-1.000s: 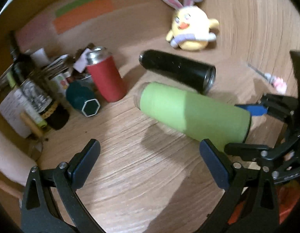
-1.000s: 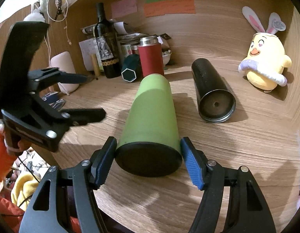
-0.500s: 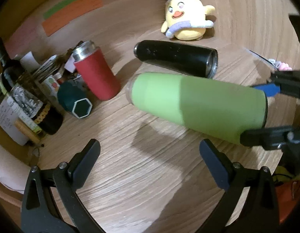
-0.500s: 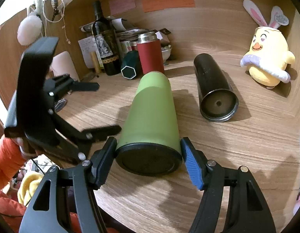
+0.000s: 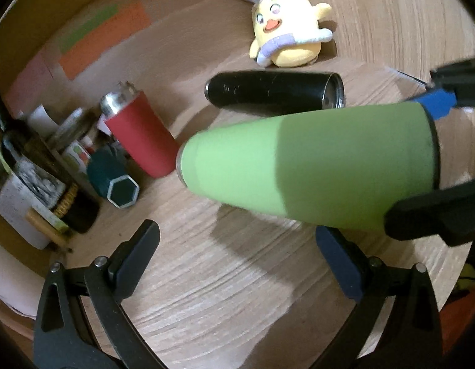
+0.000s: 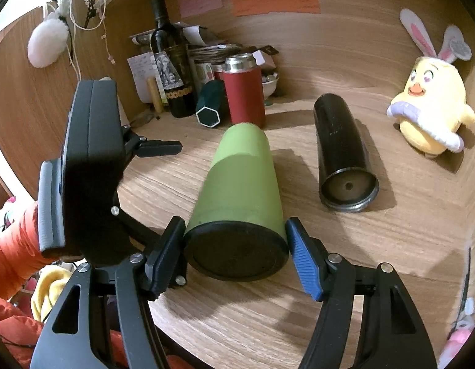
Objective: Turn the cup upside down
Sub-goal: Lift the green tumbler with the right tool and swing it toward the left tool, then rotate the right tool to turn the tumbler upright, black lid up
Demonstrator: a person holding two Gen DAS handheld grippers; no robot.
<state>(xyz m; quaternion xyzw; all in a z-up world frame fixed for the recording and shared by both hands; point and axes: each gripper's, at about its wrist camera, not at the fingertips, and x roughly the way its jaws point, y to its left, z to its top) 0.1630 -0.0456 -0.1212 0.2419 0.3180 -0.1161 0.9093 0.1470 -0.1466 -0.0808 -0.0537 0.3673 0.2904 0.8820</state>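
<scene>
Your left claw (image 5: 237, 261) is wide apart, gripping nothing, hovering above the wooden table (image 5: 237, 301). In the right wrist view it sits at the left (image 6: 163, 147), beside the cup and apart from it.

Left of scene, back corner clutter: dark glass wine bottle (image 6: 171, 61), teal hexagonal box (image 6: 210, 104) lying on its side, red cylindrical tumbler with a steel rim (image 6: 245, 95) standing upright.

Centre: tall green cylindrical cup with a black base (image 6: 240, 184) is horizontal, raised off the table with its shadow below it in the left wrist view (image 5: 314, 166). Base end faces your right claw, the far end points toward the red tumbler.

Your right claw (image 6: 236, 255) is clamped on the cup at the base end. Black finger on the left side of the base, blue pad (image 6: 305, 264) on the right side, both touching.

Right of the cup: black cylindrical flask (image 6: 342, 150) lying on the table, roughly parallel, apart from it. Far right: yellow plush chick with rabbit ears (image 6: 431, 101) by the wall.
</scene>
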